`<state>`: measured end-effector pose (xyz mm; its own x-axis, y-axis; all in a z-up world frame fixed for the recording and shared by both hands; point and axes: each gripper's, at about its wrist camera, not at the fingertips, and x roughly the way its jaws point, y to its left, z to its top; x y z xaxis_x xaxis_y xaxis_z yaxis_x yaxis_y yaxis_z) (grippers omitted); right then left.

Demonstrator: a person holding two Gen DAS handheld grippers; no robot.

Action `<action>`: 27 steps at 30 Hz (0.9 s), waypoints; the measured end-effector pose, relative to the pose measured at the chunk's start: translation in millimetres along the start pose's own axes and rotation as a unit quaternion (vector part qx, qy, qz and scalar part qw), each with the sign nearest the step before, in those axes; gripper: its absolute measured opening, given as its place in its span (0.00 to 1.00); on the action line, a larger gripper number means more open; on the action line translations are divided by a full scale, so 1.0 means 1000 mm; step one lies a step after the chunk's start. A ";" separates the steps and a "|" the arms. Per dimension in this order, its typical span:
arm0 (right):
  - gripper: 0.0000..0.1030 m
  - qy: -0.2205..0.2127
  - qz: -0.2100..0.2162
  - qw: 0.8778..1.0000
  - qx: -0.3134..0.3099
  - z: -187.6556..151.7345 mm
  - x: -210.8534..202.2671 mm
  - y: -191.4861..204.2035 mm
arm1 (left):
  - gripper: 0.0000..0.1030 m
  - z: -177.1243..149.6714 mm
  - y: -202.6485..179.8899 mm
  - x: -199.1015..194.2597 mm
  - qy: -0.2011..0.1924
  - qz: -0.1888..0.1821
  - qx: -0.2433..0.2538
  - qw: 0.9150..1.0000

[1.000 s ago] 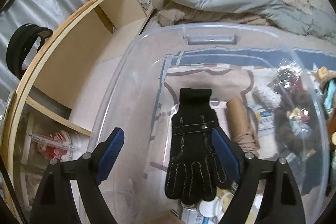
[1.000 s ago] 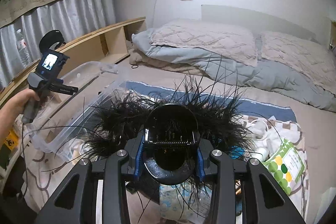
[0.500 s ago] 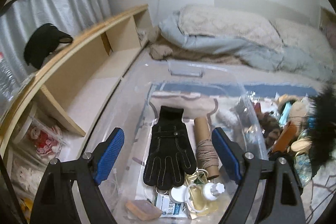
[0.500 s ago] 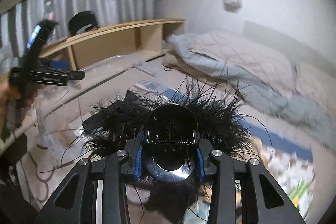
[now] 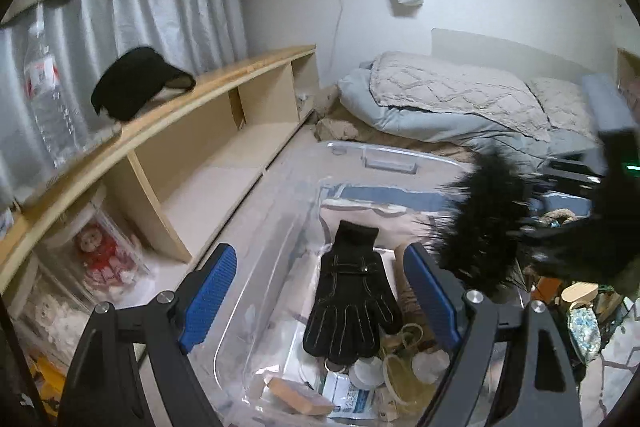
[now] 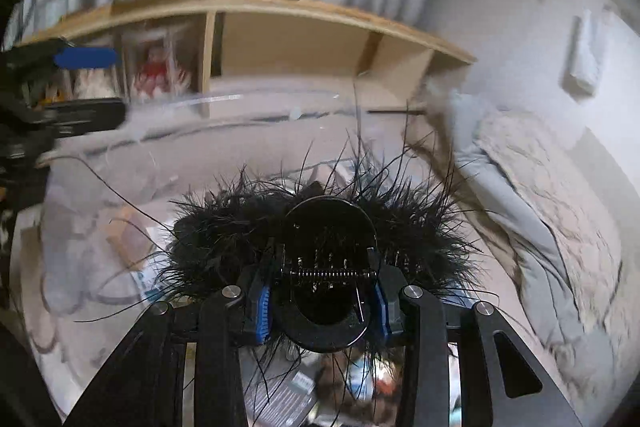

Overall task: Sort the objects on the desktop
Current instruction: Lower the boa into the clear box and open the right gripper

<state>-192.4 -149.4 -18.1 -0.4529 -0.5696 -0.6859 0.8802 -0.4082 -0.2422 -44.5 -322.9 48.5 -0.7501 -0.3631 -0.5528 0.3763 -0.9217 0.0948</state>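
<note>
My right gripper (image 6: 322,301) is shut on a black hair clip (image 6: 326,263) trimmed with black feathers, its blue pads pressing the clip's two sides. It hangs above a clear plastic bin (image 6: 192,103). In the left wrist view the feathered clip (image 5: 480,223) shows at the right, over the bin's right side. My left gripper (image 5: 320,291) stands open with nothing between its fingers, above the near end of the clear bin (image 5: 388,159). Inside the bin lie a black glove (image 5: 352,299), a twine spool and several small items.
A long wooden shelf (image 5: 224,115) runs along the left wall, with a black cap (image 5: 136,87) and a water bottle (image 5: 48,99) on top and a doll below. A bed with grey bedding (image 5: 448,103) lies behind. Loose clutter (image 5: 580,307) sits right of the bin.
My right gripper has swung left with the feathered clip and rolled, and now hangs over the bin. My left gripper pulled back and rose, so more of the bin and shelf shows.
</note>
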 end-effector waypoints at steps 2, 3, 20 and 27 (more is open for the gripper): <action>0.38 0.028 0.013 0.999 -0.029 0.006 0.022 0.002 | 0.83 -0.004 0.005 0.005 0.008 -0.009 -0.008 1.000; 0.38 0.047 0.019 0.998 -0.047 0.009 0.035 0.005 | 0.84 -0.006 0.006 0.007 0.011 -0.010 -0.009 1.000; 0.88 0.137 -0.059 0.965 -0.214 0.041 0.125 0.032 | 0.84 -0.017 0.015 0.032 0.022 -0.014 -0.008 1.000; 0.88 0.120 -0.051 0.973 -0.190 0.030 0.112 0.024 | 0.84 -0.016 0.009 0.033 0.025 -0.022 -0.006 0.999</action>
<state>-226.1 -244.5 -80.9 -0.5347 -0.3374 -0.7747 0.8419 -0.1341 -0.5226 -57.3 -340.9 17.7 -0.7377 -0.3153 -0.5970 0.3511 -0.9344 0.0597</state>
